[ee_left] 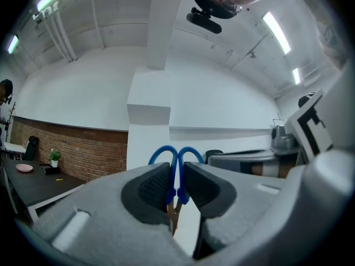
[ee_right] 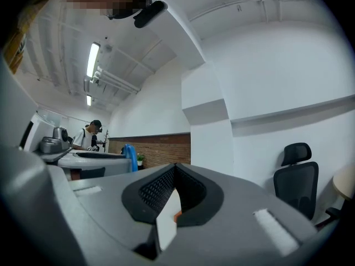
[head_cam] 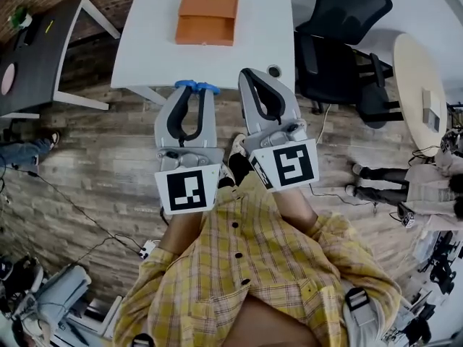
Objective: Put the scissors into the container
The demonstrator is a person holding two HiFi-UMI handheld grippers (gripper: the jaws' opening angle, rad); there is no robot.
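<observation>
"Blue loops at the tip of the left gripper (head_cam: 196,101): what are they?" (Student)

"The scissors (head_cam: 187,85): one pair, with two handle loops. In the left gripper view, the left gripper (ee_left: 177,175) has its jaws pinched on the scissors (ee_left: 162,153) just below the loops."

"And the right gripper (head_cam: 253,78)?"

"Seen in its own view, the right gripper (ee_right: 175,170) has its jaws pressed together with nothing between the pads. There are two grippers in all, side by side, each carrying one marker cube."

"Where is the container?"

"One orange container (head_cam: 207,18) lies on the far middle of the white table (head_cam: 145,42), well apart from the scissors. In the head view the loops fall on the table's near edge."

"How much free room is there?"

"Bare tabletop surrounds the container on every side. The wooden floor (head_cam: 94,172) in front of the near edge is open. One black office chair (head_cam: 340,42) stands just beside the table's right edge. One dark desk (head_cam: 36,56) stands to the left, with a strip of floor between it and the table. One pale round table (head_cam: 419,78) sits at the far right."
</observation>
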